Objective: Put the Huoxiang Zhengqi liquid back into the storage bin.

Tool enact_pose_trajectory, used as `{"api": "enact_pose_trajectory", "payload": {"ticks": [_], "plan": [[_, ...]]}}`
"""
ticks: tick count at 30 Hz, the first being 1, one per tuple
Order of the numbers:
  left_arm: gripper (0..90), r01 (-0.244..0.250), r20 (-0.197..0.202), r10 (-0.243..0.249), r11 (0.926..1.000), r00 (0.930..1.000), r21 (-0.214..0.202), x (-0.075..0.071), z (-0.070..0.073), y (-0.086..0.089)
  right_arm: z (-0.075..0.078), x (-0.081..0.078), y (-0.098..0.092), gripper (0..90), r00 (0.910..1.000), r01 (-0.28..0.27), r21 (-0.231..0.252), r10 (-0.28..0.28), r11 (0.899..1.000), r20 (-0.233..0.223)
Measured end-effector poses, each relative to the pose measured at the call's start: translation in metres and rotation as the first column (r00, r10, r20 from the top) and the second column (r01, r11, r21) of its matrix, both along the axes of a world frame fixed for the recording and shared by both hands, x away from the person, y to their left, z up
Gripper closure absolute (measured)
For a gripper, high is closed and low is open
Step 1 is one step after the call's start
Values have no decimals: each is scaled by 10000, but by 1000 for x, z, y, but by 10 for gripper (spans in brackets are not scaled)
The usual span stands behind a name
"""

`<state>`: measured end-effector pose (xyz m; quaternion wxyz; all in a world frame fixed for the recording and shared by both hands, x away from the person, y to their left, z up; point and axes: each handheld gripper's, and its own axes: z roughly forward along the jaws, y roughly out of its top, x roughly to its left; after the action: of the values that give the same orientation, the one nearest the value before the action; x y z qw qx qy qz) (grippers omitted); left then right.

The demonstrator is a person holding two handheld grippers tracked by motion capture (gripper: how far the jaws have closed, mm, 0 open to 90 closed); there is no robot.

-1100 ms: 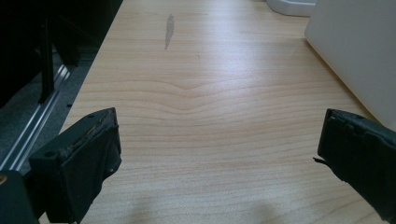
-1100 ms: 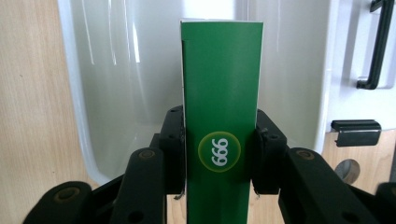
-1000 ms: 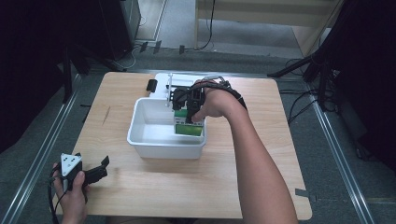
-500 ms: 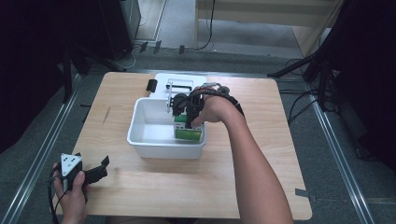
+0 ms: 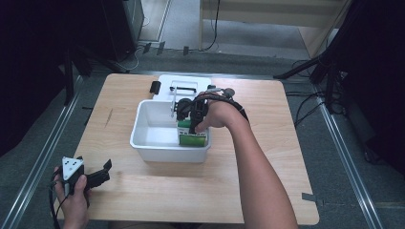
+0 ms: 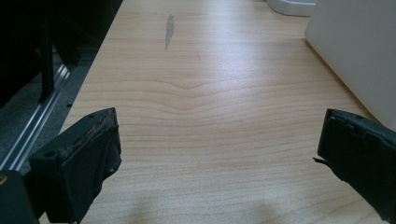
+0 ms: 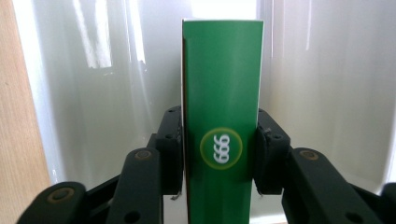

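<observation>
The right gripper (image 5: 188, 125) reached into the white tub (image 5: 143, 125) near the centre of the tabletop (image 5: 267, 157), at the tub's three o'clock side. In the right gripper view its fingers (image 7: 172, 149) sat against both long sides of the green box (image 7: 222, 93), which stood between them with its round "666" mark facing the camera. Those fingers had just been easing apart a little, yet their pads looked to be touching the box. The left gripper (image 5: 90, 179) rested at the tabletop's seven o'clock corner, well apart from the tub, fingers (image 6: 84, 158) spread wide over bare wood. A white lid (image 5: 184, 86) lay at the tub's twelve o'clock.
</observation>
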<state>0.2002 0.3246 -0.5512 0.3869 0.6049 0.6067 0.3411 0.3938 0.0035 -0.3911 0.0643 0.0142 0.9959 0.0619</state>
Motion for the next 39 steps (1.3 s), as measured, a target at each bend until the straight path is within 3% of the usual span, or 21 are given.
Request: {"api": "enact_pose_trajectory", "payload": {"ticks": [6,16,24,30,39], "plan": [[3,1,-5,-1,10000,10000,2,0,0,0,7,0,-5,563,9995,304,303,-304,9991,7],[3,25,-12,-25,10000,10000,-44,0,0,0,18,0,-15,403,9972,746,716,-750,9946,30],[3,32,-19,-32,10000,10000,-44,0,0,0,36,-3,-25,346,9935,1128,1350,-1141,9844,14],[3,17,-7,-17,10000,10000,-45,0,0,0,51,-3,-38,313,9830,1799,2079,-1837,9615,-11],[3,-4,16,5,10000,10000,-75,0,0,0,65,-6,-64,305,9588,2761,3152,-2830,9080,-244]]}}
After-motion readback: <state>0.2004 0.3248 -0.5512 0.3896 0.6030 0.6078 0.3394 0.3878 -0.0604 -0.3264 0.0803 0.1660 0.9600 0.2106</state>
